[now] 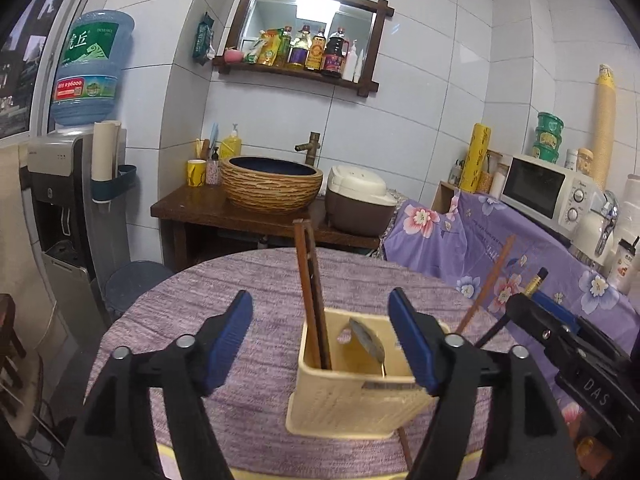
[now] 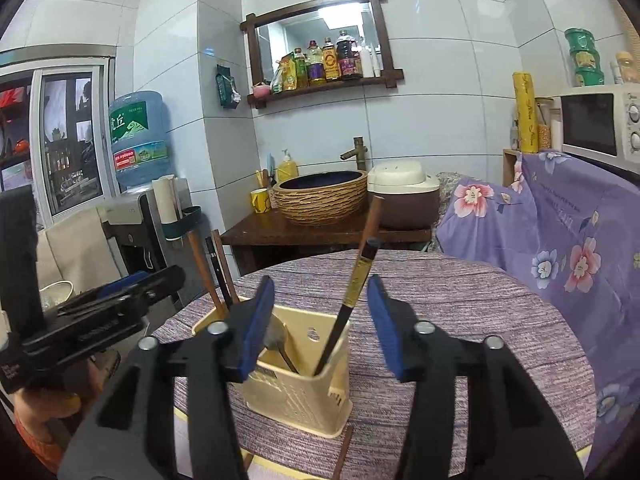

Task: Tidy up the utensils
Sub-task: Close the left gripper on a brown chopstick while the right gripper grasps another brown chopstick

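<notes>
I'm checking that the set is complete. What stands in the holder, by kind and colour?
Brown chopsticks: 3
Black chopsticks: 2
Spoon: 1
Total in the holder: 6

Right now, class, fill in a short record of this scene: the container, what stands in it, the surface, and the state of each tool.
container: cream plastic utensil holder, upright on the table
contents: brown chopsticks, a metal spoon, a black chopstick with a gold band
surface: round table with a purple woven cloth
left tool: open, holding nothing, holder between its fingers in view
right tool: open, holding nothing
</notes>
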Demonstrator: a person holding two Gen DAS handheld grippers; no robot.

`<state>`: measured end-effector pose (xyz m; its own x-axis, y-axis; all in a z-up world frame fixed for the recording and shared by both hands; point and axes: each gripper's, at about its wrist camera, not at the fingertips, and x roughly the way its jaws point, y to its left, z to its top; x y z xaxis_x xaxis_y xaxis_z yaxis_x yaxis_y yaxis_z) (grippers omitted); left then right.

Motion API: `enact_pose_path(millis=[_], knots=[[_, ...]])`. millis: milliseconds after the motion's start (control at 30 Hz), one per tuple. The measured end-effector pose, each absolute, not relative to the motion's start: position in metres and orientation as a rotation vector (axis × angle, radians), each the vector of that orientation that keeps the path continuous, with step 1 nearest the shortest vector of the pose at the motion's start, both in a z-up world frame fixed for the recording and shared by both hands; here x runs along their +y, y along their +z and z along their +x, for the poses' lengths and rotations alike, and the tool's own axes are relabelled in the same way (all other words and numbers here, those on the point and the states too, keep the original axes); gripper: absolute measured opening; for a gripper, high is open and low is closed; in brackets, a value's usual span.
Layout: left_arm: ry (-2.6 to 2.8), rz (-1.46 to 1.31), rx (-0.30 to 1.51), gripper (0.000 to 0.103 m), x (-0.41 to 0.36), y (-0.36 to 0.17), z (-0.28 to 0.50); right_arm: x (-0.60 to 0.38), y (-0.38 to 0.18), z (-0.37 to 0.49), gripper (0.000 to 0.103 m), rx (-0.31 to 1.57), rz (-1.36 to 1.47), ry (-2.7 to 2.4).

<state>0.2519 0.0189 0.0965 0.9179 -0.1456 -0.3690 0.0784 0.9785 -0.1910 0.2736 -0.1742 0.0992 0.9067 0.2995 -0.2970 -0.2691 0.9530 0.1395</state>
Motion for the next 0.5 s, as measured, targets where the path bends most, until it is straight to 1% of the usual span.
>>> enact_pose_path(millis=[67,200,333,433,500], knots=[[-0.118,-0.171,0.419,0.082,0.021,0.09,0.243,-0.179,0.093,0.263,0.05,0.332,0.086,0.279],[-0.101,-0.152,0.517,0.083,0.026,0.062,0.228,-0.193,0.073,0.253,0.05,0.41,0.098,0.245],[-0.109,-0.143,0.622,0.082,0.026,0.028,0.217,-0.2,0.041,0.247,0.05,0.513,0.08,0.216],[-0.125,-0.115,0.695,0.075,0.018,0.001,0.21,-0.202,0.014,0.243,0.05,0.586,0.066,0.208],[-0.144,-0.096,0.755,0.064,0.008,-0.016,0.207,-0.204,-0.003,0.242,0.05,0.63,0.074,0.2]])
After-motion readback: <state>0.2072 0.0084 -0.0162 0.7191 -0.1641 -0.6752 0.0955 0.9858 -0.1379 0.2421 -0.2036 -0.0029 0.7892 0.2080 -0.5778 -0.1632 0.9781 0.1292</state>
